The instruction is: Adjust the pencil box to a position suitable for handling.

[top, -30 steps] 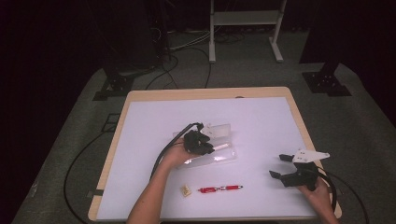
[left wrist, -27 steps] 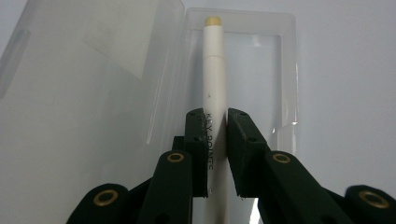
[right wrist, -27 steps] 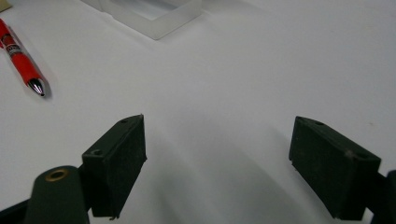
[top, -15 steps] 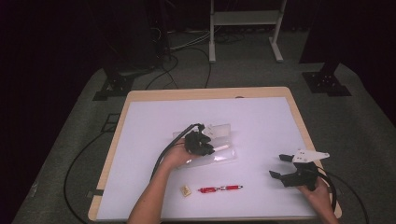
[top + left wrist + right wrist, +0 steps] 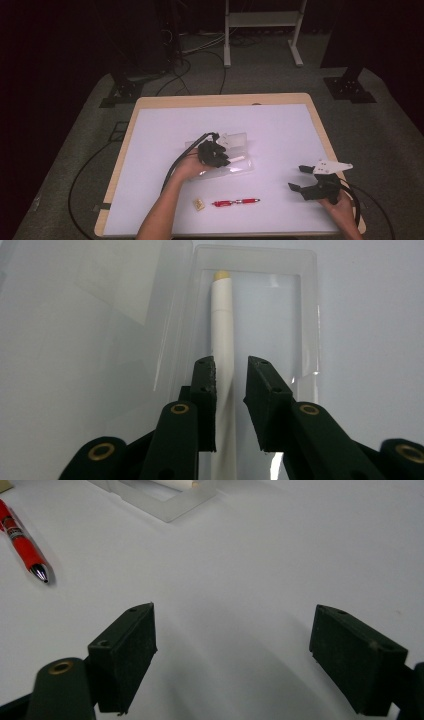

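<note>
Right now your left gripper (image 5: 231, 390) sits low over the open clear case (image 5: 305, 315) near the middle of the surface (image 5: 280, 125), its fingers (image 5: 205, 390) straddling the white pen (image 5: 221, 325) that lies lengthwise in the case's tray. The left finger looks to be against the barrel, but a gap shows between the barrel and the right one, so you are around the pen and not clamped on it. Your right gripper (image 5: 232, 655) hovers near the right edge of the surface with its fingers spread wide and nothing between them. The red pen (image 5: 236, 202) lies on the bare surface nearer you, well apart from the case, with a small tan piece (image 5: 199, 203) just beside its left end. Judging by its look, the white pen is light, stiff and smooth, so it may roll or slip from hard pads; the mid-barrel, where the fingers stand now, seems the best place to take hold, square across the barrel. The case is thin plastic and probably light too, so it could slide or lift with the pen; your free right gripper could steady its rim.
</note>
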`<state>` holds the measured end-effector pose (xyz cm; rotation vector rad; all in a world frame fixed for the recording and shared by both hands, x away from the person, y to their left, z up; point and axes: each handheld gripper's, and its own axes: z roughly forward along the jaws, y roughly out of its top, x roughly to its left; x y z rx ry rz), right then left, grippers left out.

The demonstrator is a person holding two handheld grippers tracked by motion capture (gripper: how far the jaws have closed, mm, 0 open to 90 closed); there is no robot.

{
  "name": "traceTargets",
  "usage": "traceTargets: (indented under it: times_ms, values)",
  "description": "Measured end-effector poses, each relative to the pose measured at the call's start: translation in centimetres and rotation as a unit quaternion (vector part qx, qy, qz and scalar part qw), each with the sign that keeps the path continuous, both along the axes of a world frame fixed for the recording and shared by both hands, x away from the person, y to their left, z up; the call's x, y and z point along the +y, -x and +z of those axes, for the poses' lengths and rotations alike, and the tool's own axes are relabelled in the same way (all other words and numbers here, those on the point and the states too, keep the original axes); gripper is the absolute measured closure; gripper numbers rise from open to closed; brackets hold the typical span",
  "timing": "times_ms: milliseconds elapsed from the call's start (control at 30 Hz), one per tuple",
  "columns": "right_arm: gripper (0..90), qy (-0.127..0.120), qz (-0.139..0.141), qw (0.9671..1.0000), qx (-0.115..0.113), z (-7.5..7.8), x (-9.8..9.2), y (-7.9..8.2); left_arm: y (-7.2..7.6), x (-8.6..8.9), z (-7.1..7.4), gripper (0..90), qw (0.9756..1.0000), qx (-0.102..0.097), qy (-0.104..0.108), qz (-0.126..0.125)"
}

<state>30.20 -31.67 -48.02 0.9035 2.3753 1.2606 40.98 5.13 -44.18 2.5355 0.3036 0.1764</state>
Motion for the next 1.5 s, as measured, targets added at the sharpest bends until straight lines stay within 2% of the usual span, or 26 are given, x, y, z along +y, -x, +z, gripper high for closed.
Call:
traceTargets:
  times_ms: [233,433,600,833,933,1500]
  values:
    - [17.8,0.0,0.0,1.0,0.0,0.0,0.0,0.0,0.5,-0.2,0.6,74.0,0.9998,-0.017,0.003,-0.006]
    - [17.8,0.0,0.0,1.0,0.0,0.0,0.0,0.0,1.0,0.0,1.1,74.0,0.9998,-0.015,0.015,-0.008]
    - [17.8,0.0,0.0,1.0,0.0,0.0,0.0,0.0,1.7,-0.2,1.4,73.7,0.9995,-0.022,0.016,-0.013]
    - [17.8,0.0,0.0,1.0,0.0,0.0,0.0,0.0,2.8,0.0,1.4,72.7,0.9993,-0.019,0.028,-0.015]
    - [17.8,0.001,0.0,1.0,0.0,0.0,0.0,0.0,3.2,0.0,1.6,72.5,0.9993,-0.013,0.029,-0.02]
    - [17.8,0.0,-0.001,1.0,0.002,0.0,0.0,0.0,5.1,-0.4,2.5,66.1,0.9989,-0.014,0.029,-0.035]
